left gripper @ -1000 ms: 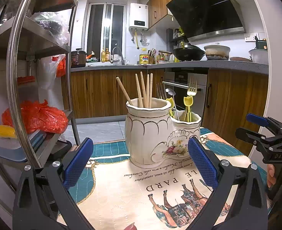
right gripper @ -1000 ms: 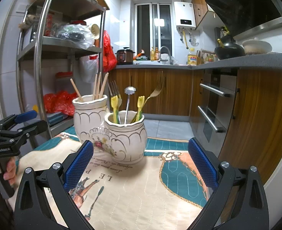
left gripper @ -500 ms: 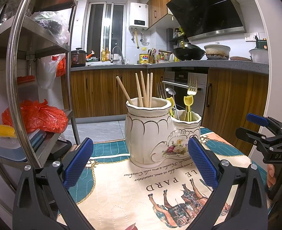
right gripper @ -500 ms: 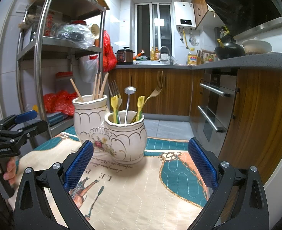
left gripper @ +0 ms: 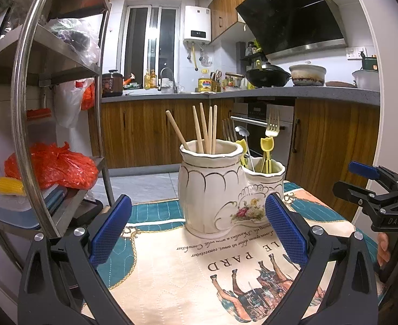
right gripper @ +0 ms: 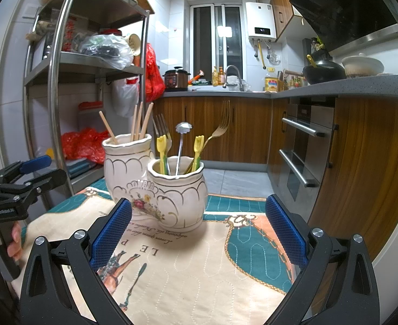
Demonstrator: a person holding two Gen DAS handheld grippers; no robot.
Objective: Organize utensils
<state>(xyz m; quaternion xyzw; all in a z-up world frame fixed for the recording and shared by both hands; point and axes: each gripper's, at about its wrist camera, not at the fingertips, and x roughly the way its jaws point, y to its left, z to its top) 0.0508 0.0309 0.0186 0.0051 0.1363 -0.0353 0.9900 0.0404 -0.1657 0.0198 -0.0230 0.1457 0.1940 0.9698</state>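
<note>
Item: double ceramic holder (left gripper: 226, 189), mid-table on the printed cloth (left gripper: 193, 279), well back from the near edge. Taller pot holds the chopsticks (left gripper: 205, 128); lower pot holds the forks (right gripper: 220, 130), a spoon (right gripper: 183, 127) and yellow picks (right gripper: 161, 146). Your left claw (left gripper: 199, 233) and right claw (right gripper: 199, 233) both stand spread and empty, level, aimed at the holder from opposite sides. Everything appears sorted; if you shift a piece, lift it straight up by its stem, steadying the holder.

Kitchen: wood cabinets (left gripper: 144, 132), steel rack (right gripper: 63, 81), window (right gripper: 216, 46).
</note>
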